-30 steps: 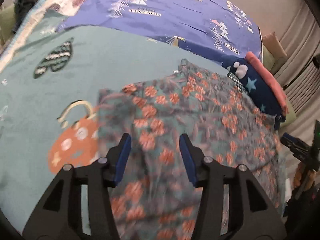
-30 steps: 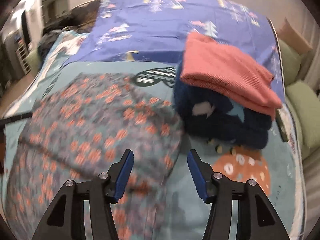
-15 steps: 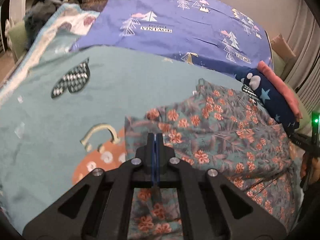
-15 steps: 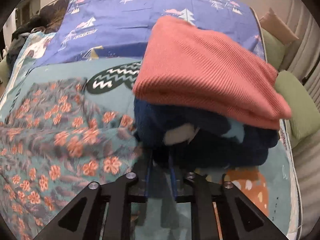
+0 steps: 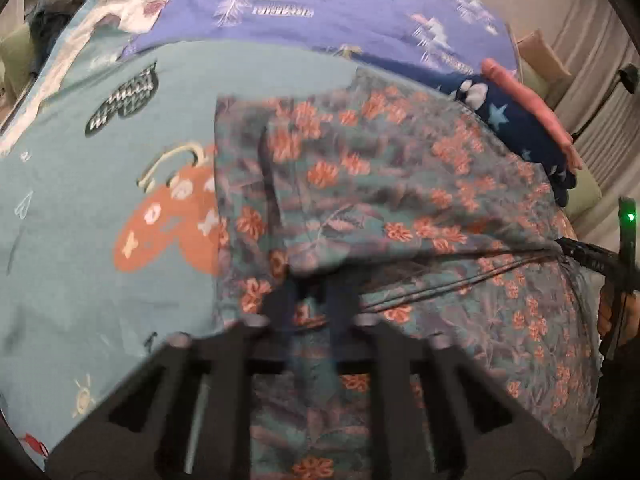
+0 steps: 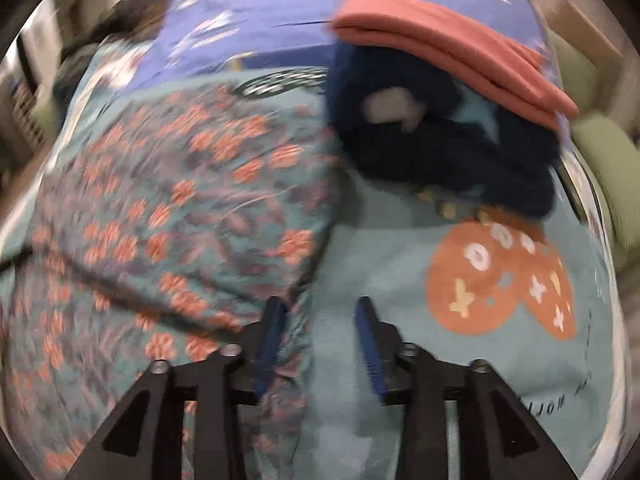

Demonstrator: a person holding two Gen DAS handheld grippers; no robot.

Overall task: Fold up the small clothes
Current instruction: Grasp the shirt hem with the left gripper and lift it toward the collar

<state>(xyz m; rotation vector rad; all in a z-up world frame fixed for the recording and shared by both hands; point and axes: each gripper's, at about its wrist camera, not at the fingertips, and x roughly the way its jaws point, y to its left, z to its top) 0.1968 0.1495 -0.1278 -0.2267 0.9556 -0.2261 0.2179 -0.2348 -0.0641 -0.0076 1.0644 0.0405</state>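
I am working over a bed covered by a teal blanket (image 5: 72, 280) printed with orange hearts; one heart sits left of centre in my left wrist view, another at lower right in my right wrist view. Across the top of both views runs a purple sheet (image 5: 340, 12) with white trees. On the right of my left wrist view hang pale curtains (image 5: 592, 92), and green cushions (image 6: 604, 152) show at the right edge of the right wrist view.

The floral garment (image 5: 392, 184), teal-grey with orange flowers, fills the centre and right of my left wrist view and the left half of my right wrist view. Beyond it stands a stack: a navy star-print piece (image 6: 440, 148) with a folded coral garment (image 6: 452, 52) on top, in the upper right of both views.

My left gripper (image 5: 314, 300), low in the centre of its frame, is blurred; its fingers sit close together with a fold of the floral cloth pinched between them. My right gripper (image 6: 320, 344) is spread apart and holds nothing; its left finger (image 6: 270, 344) lies on the garment's edge, the other over bare blanket.
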